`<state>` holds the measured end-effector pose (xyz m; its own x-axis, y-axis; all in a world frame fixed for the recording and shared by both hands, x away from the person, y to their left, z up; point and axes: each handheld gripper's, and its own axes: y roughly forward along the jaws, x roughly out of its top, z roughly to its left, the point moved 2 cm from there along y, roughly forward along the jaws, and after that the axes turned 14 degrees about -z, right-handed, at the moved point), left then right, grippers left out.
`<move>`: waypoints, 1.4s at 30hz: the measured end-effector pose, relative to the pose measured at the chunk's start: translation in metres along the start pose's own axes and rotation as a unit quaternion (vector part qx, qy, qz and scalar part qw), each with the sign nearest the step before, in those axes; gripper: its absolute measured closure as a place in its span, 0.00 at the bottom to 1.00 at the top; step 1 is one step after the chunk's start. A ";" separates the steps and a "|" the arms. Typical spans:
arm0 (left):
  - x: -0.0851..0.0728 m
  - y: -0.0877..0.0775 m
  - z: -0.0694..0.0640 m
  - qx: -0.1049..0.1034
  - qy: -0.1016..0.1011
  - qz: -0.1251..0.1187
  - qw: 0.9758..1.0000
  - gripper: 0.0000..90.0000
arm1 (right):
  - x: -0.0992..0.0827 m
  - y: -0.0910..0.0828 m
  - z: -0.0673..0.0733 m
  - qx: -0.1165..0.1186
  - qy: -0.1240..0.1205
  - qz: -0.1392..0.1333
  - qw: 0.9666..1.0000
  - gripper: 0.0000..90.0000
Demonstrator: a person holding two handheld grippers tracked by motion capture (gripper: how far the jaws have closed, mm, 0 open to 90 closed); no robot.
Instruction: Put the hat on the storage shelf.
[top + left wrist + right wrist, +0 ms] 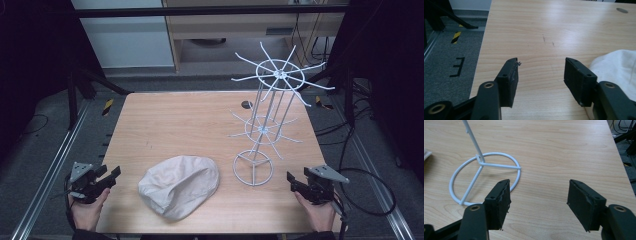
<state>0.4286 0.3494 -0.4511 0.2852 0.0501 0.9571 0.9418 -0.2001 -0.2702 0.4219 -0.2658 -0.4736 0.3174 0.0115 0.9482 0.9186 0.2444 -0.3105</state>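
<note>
Both grippers rest at the near edge of the table [165, 115], each held in a hand: the left gripper [111, 176] at the near left corner and the right gripper [292, 181] at the near right, jaws spread with nothing between them. Between them, near the front edge, lies a crumpled white cap [179, 186], just right of the left gripper's jaws. Near the right gripper stands a white wire rack [260, 131], upright on its ring base [485, 177].

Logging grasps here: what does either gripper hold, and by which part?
Nothing. Both the left gripper and right gripper have open jaws, empty.
</note>
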 end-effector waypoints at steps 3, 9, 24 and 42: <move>0.005 -0.009 -0.005 -0.002 0.004 -0.009 1.000 0.60 | 0.000 -0.002 -0.002 -0.001 0.000 -0.003 1.000 0.41; 0.012 -0.019 -0.016 -0.028 0.005 -0.006 1.000 0.72 | -0.001 -0.002 -0.002 0.002 0.002 0.004 1.000 0.45; 0.024 -0.035 -0.047 -0.119 0.029 0.009 0.992 0.99 | -0.001 0.000 0.006 0.020 -0.017 0.019 0.999 0.61; 0.032 -0.040 -0.104 -0.231 0.063 0.036 0.970 1.00 | -0.003 0.003 0.008 0.030 -0.018 0.033 0.999 0.66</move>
<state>0.3817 0.2570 -0.3991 0.2959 -0.0942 0.9506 0.7320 -0.6169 -0.2890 0.4213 -0.2579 -0.4772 0.3674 0.0651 0.9278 0.8798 0.2990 -0.3695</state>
